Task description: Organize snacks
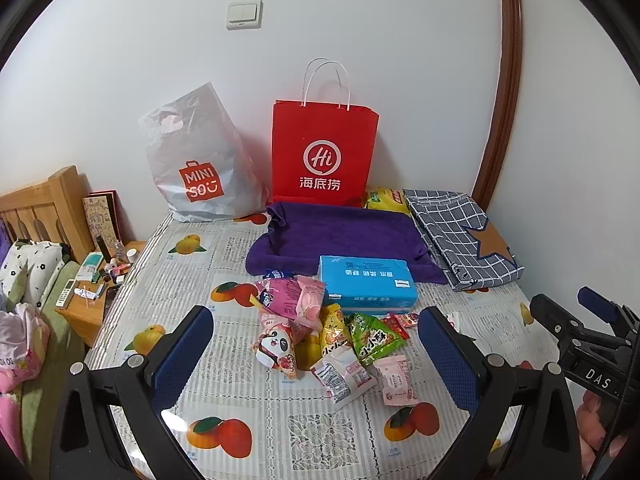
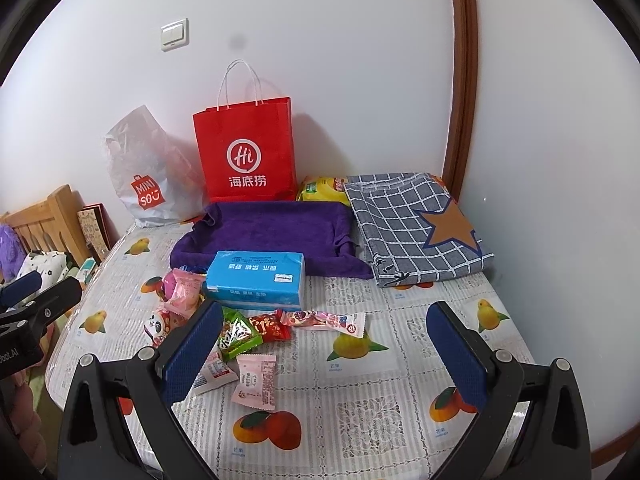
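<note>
A pile of small snack packets (image 1: 332, 340) lies on the fruit-print tablecloth (image 1: 224, 248), in front of a blue tissue pack (image 1: 366, 284). It holds a panda packet (image 1: 276, 350), a green packet (image 1: 374, 338) and pink packets. In the right wrist view the pile (image 2: 240, 336) sits left of centre, with a long candy packet (image 2: 324, 320). My left gripper (image 1: 316, 364) is open and empty, its fingers either side of the pile. My right gripper (image 2: 324, 352) is open and empty above the table.
A red paper bag (image 1: 324, 152) and a white Miniso bag (image 1: 200, 160) stand against the back wall. A purple towel (image 1: 340, 236), a yellow packet (image 1: 386, 200) and a folded checked cloth (image 1: 460, 236) lie behind. A cluttered nightstand (image 1: 96, 284) and bed are at left.
</note>
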`<move>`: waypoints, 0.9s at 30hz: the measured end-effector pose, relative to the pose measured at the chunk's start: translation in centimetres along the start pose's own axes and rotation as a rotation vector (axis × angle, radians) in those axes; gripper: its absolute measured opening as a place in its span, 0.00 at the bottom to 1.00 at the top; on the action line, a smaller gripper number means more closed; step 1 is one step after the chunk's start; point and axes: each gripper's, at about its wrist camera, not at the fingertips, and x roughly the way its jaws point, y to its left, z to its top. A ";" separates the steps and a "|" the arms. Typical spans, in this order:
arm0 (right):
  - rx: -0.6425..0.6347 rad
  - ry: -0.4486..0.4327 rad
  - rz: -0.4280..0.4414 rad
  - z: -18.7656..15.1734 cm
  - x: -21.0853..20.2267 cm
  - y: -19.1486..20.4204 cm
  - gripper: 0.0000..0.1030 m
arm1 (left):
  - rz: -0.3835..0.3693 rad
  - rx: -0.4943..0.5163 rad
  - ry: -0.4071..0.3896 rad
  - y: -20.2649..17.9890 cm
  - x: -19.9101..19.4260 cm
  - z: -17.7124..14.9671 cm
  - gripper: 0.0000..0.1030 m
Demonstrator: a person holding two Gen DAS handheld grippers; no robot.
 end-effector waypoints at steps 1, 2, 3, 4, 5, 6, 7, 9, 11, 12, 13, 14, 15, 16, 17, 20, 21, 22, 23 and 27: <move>0.002 -0.002 0.001 0.0 0.0 0.0 0.98 | 0.001 0.003 0.000 0.0 0.0 0.1 1.00; 0.004 -0.003 0.001 0.0 -0.1 -0.1 0.98 | 0.003 0.006 -0.001 -0.1 -0.1 0.1 1.00; 0.005 -0.002 0.002 0.0 -0.1 -0.1 0.98 | 0.003 0.007 -0.004 -0.1 -0.1 0.1 1.00; 0.004 -0.002 0.003 0.0 -0.2 -0.2 0.98 | 0.000 0.006 -0.007 -0.2 -0.2 0.1 1.00; 0.002 -0.004 0.003 0.0 -0.3 -0.2 0.98 | -0.004 0.006 -0.009 -0.2 -0.3 0.1 1.00; 0.001 -0.007 0.000 0.0 -0.3 -0.2 0.98 | -0.004 0.009 -0.009 -0.3 -0.4 0.0 1.00; 0.001 -0.009 0.000 0.0 -0.4 -0.2 0.98 | -0.002 0.011 -0.009 -0.3 -0.4 0.0 1.00; 0.003 -0.007 0.004 0.0 -0.4 -0.2 0.98 | -0.001 0.015 -0.011 -0.4 -0.5 0.1 1.00; 0.006 -0.009 0.003 0.0 -0.5 -0.2 0.98 | -0.003 0.012 -0.015 -0.4 -0.6 0.1 1.00; 0.005 -0.009 0.004 -0.1 -0.5 -0.2 0.98 | -0.005 0.010 -0.016 -0.3 -0.7 0.1 1.00; 0.003 -0.009 0.006 -0.1 -0.5 -0.1 0.98 | -0.006 0.009 -0.016 -0.3 -0.7 0.1 1.00; -0.001 -0.010 0.006 -0.1 -0.5 0.0 0.98 | -0.007 0.010 -0.016 -0.3 -0.7 0.1 1.00; -0.004 -0.010 0.004 -0.1 -0.5 0.0 0.98 | -0.005 0.009 -0.016 -0.4 -0.7 0.1 1.00; -0.006 -0.009 0.002 -0.1 -0.5 0.1 0.98 | -0.006 0.009 -0.016 -0.3 -0.7 0.1 1.00; -0.007 -0.009 0.003 -0.1 -0.5 0.1 0.98 | -0.007 0.010 -0.016 -0.3 -0.7 0.1 1.00; -0.005 -0.010 0.004 -0.1 -0.5 0.2 0.98 | -0.008 0.012 -0.020 -0.4 -0.9 0.0 1.00; -0.007 -0.010 0.004 -0.1 -0.5 0.2 0.98 | -0.009 0.010 -0.019 -0.4 -0.9 0.0 1.00; -0.007 -0.009 0.004 -0.1 -0.5 0.2 0.98 | -0.009 0.011 -0.019 -0.4 -0.9 0.0 1.00; -0.008 -0.009 0.003 -0.1 -0.5 0.3 0.98 | -0.008 0.011 -0.020 -0.4 -0.9 0.0 1.00; -0.010 -0.005 0.004 -0.2 -0.4 0.3 0.98 | -0.010 0.011 -0.021 -0.4 -1.0 -0.1 1.00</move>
